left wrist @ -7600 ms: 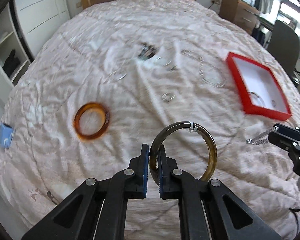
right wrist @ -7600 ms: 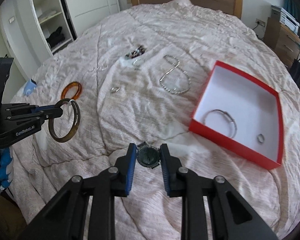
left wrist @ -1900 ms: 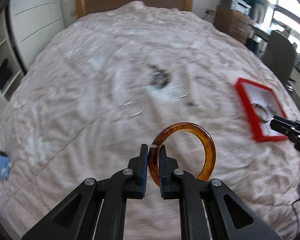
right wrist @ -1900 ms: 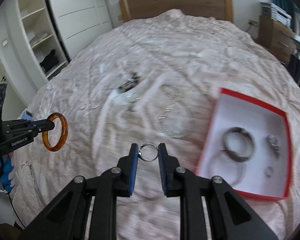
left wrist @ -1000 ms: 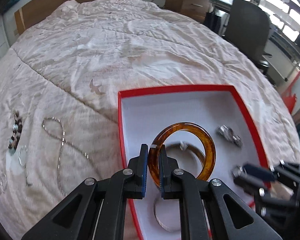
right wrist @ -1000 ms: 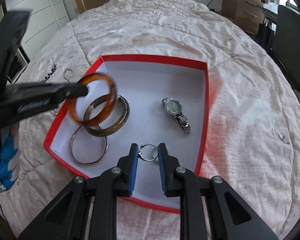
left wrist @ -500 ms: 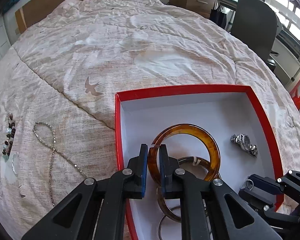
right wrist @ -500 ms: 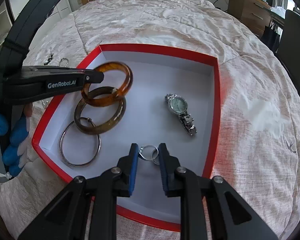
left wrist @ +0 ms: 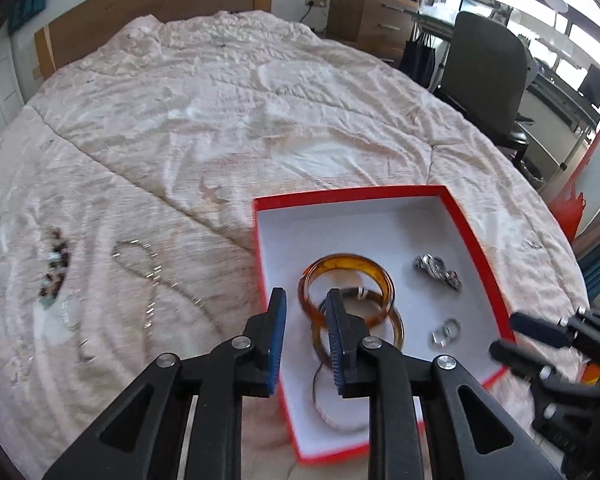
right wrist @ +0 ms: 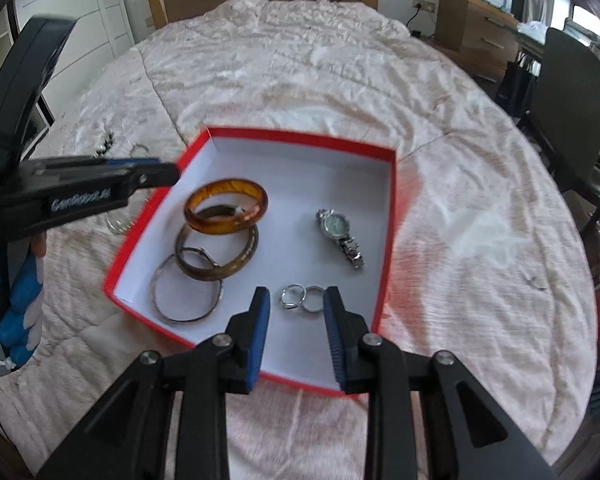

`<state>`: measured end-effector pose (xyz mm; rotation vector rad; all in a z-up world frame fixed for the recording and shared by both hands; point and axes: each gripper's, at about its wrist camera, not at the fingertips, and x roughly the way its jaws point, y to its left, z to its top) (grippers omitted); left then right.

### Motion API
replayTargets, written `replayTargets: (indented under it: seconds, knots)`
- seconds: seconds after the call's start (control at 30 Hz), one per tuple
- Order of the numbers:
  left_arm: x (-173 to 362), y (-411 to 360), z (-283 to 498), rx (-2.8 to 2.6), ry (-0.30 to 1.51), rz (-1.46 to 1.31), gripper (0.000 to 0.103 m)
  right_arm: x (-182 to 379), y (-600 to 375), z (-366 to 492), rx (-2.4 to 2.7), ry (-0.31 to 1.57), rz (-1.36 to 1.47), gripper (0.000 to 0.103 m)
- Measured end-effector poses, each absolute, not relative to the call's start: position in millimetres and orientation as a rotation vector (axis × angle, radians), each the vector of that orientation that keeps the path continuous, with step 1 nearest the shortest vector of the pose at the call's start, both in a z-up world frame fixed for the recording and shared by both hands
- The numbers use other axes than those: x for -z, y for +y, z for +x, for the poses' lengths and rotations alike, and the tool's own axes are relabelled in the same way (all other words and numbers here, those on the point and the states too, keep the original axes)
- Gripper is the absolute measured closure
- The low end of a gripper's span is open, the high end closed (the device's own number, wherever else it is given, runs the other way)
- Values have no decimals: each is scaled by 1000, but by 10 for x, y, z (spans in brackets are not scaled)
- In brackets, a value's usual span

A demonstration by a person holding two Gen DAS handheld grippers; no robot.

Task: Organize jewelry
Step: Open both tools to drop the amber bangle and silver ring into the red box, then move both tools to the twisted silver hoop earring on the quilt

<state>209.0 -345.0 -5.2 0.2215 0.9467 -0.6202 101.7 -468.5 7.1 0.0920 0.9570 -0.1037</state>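
The jewelry is now mostly gathered in the red box: the amber bangle, pinched in the left gripper a moment ago, lies loose just ahead of its opening jaws, leaning on the darker bangle with nothing between the pads. Likewise the small silver ring that the right gripper carried in now rests on the white floor of the box, just beyond its parting jaws and touching a second ring. Further ahead of those jaws sits the watch, and off to their left a thin silver hoop. So both drops look finished. Out on the bedspread, well left of the left jaws, a chain necklace and a beaded piece wait, likely next.
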Motion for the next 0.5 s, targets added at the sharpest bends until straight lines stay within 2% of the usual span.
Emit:
replayTargets:
  seconds: [0.07, 0.5]
  knots:
    - [-17, -3298, 1998, 616, 941, 210, 77, -200, -4634, 941, 108, 935, 90, 76]
    - [-209, -1764, 1652, 438, 928, 163, 77, -714, -4096, 613, 75, 828, 120, 76]
